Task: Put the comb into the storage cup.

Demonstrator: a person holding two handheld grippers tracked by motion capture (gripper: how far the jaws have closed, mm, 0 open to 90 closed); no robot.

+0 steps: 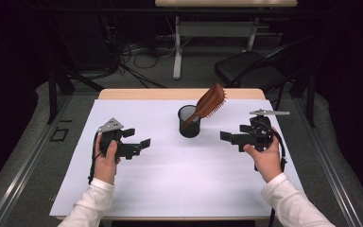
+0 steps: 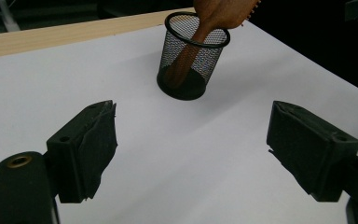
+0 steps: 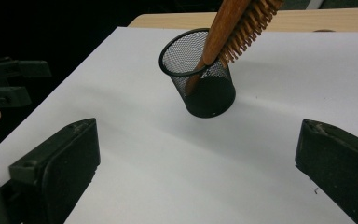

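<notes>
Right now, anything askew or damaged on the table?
Nothing spilled or broken. The wooden hairbrush stands handle-down in the black mesh cup, leaning to one side with its bristled head well above the rim, so it looks top-heavy. The cup stands upright on the white sheet.

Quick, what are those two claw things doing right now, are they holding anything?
Left gripper: open, holding nothing.
Right gripper: open, holding nothing.
The hairbrush stands in the mesh cup, untouched.

Bare white sheet (image 1: 179, 175) lies open everywhere except twelve o'clock, where the mesh cup (image 1: 189, 122) and leaning hairbrush (image 1: 209, 103) stand.
</notes>
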